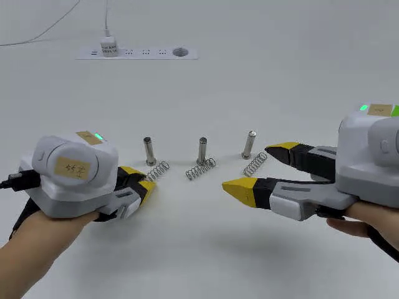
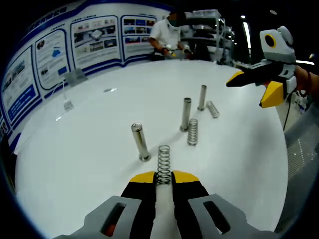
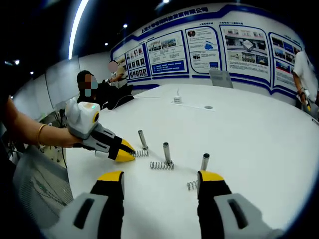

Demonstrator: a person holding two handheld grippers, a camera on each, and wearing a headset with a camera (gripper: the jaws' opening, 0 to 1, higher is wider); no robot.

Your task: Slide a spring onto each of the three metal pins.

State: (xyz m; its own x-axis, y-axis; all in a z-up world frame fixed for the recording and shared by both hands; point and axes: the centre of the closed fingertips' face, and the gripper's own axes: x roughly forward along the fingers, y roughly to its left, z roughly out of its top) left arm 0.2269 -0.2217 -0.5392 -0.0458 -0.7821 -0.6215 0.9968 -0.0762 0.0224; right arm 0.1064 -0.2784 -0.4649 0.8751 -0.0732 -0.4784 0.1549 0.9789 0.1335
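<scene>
White bench (image 1: 199, 249) holds three upright pins (image 1: 202, 150), springs (image 1: 201, 169) lying beside them. Left gripper (image 2: 163, 177) fingers pinch the nearest spring (image 2: 164, 158) by its end; right gripper (image 3: 162, 181) fingers are spread. Likely light and squashy, so hold gently

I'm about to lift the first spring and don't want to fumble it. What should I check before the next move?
1. Left gripper closed on the near end of the left coiled steel spring: ok.
2. Grip firm enough to lift: cannot tell.
3. Left silver metal pin upright and bare: ok.
4. Middle pin and right pin upright, middle spring and right spring lying beside them: ok.
5. Right gripper open, away from that first pin: ok.
</scene>
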